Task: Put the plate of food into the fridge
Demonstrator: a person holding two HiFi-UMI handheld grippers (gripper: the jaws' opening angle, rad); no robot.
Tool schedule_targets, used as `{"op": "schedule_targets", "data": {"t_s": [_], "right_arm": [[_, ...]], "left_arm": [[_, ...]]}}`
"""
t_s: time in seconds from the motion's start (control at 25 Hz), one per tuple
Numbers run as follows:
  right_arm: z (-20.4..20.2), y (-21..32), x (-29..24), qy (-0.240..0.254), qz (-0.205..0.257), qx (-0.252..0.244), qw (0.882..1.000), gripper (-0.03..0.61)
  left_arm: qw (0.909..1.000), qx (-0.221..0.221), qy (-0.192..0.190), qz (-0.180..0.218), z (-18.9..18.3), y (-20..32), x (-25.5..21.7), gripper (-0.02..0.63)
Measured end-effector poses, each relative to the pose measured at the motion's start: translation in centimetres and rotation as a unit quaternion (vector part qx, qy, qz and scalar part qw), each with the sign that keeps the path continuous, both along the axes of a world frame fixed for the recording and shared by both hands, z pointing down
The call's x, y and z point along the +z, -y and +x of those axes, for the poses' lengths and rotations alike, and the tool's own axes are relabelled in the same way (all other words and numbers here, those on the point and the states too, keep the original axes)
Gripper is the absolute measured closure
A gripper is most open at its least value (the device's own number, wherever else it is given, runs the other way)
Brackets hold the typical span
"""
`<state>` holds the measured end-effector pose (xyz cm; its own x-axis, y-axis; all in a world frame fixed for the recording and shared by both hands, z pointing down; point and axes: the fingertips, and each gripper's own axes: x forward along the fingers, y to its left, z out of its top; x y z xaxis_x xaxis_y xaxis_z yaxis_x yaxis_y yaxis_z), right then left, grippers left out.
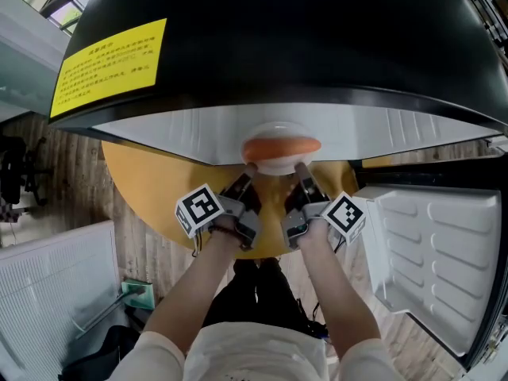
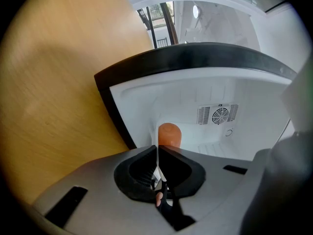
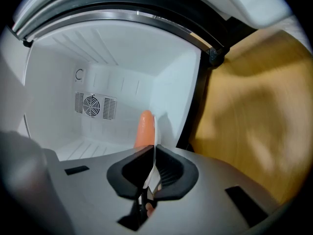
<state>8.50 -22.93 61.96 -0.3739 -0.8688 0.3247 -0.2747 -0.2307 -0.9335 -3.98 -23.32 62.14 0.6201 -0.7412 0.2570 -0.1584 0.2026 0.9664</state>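
Observation:
A white plate [image 1: 277,163] with an orange piece of food [image 1: 281,145] on it is held at the mouth of the open black fridge [image 1: 302,46]. My left gripper [image 1: 248,173] is shut on the plate's left rim and my right gripper [image 1: 303,171] on its right rim. In the left gripper view the left gripper [image 2: 157,153] pinches the thin rim edge-on, with the orange food [image 2: 169,134] beyond it inside the white fridge interior [image 2: 244,126]. In the right gripper view the right gripper [image 3: 153,153] clamps the rim the same way, with the food [image 3: 145,129] ahead.
The fridge stands on a round wooden table [image 1: 155,182]. Its white door [image 1: 432,252] hangs open at the right. A fan vent [image 3: 93,105] sits on the fridge's back wall. A yellow label [image 1: 107,63] is on the fridge top. A white panel [image 1: 55,292] stands at lower left.

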Motion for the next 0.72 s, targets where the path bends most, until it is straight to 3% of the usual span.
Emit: {"op": "schedule_targets", "data": {"t_s": [0.72], "right_arm": [[0.9, 2.7, 1.0, 0.009, 0.009, 0.011, 1.000, 0.546]], "left_arm": [[0.9998, -0.016, -0.010, 0.000, 0.8, 2.7, 0.7, 0.581]]}}
